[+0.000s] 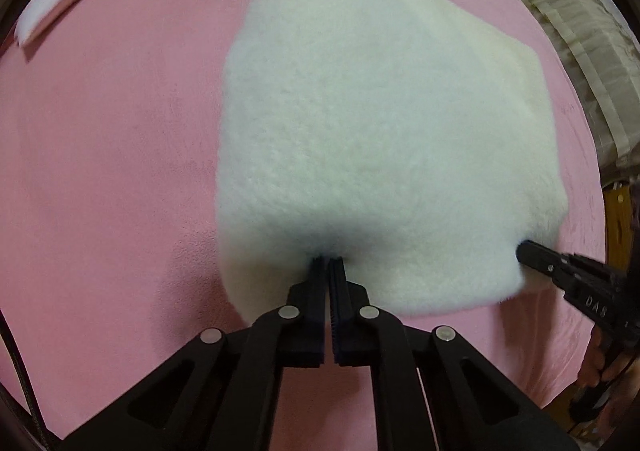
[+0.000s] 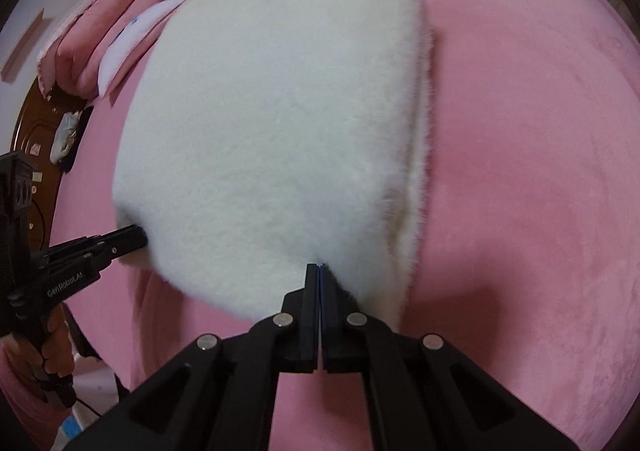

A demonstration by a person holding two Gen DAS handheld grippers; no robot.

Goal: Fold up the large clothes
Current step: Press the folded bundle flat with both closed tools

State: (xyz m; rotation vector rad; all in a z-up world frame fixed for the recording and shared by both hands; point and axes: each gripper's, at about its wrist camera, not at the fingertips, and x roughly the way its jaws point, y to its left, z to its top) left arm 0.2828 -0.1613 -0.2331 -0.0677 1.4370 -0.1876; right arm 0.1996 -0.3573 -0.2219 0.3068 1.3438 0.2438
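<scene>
left gripper (image 1: 328, 260) pinches our white fleece garment (image 1: 372, 139) at its near edge, right gripper (image 2: 319, 266) pinches the same edge beside it; garment spreads ahead over pink bedcover (image 1: 112, 171).

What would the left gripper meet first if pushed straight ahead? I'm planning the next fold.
The white fleece garment itself: the left gripper is already clamped on its near edge, so it would bunch fabric.

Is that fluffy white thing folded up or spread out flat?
Folded. The fleece lies in layers: a second edge shows under its right side. Both grippers, left and right, are shut on its near edge.
</scene>
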